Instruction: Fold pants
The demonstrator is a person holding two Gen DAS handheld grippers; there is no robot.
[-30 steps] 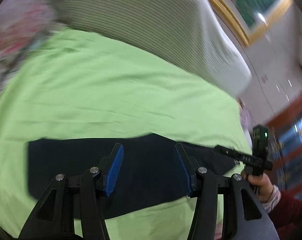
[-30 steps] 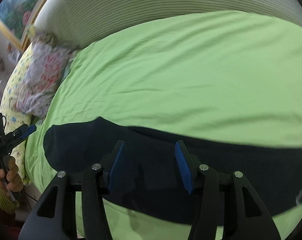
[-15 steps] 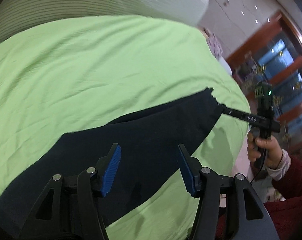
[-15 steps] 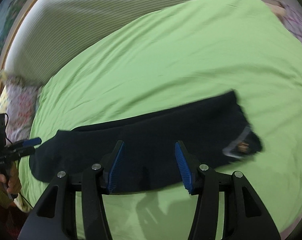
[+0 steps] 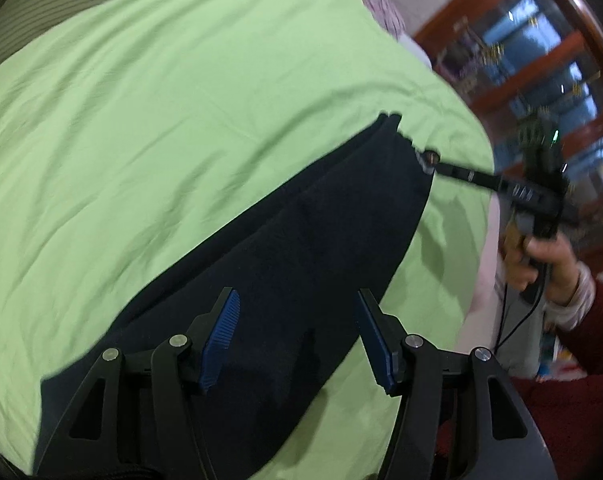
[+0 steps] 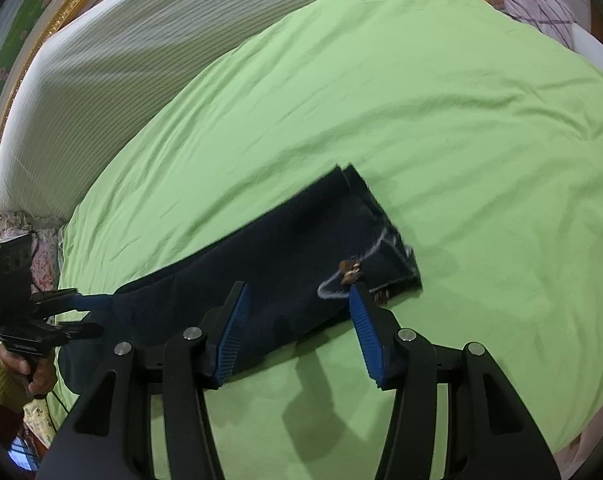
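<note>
Dark navy pants (image 5: pixel 301 248) lie flat and folded lengthwise on the green bed sheet (image 5: pixel 141 120). My left gripper (image 5: pixel 297 296) hovers over their lower part with its jaws opening and nothing pinched between the blue pads. In the right wrist view it (image 6: pixel 97 315) reaches the leg end of the pants (image 6: pixel 261 264). My right gripper (image 6: pixel 298 288) hangs open over the waistband end, its right pad next to the button (image 6: pixel 350 271). From the left wrist view its tips (image 5: pixel 431 162) sit at the waistband edge.
A striped pale headboard cushion (image 6: pixel 101 80) borders the far side of the sheet (image 6: pixel 421 120), under a gold-framed picture (image 6: pixel 33 28). A floral pillow (image 6: pixel 45 256) and a plaid pillow (image 6: pixel 537 0) lie at the bed's ends. A wooden glass-fronted cabinet (image 5: pixel 561 80) stands beyond the bed's edge.
Both views have swung and rolled. The right gripper slid along the pants to the waistband end, which now shows its button. The left gripper's pads stand a little wider apart.
</note>
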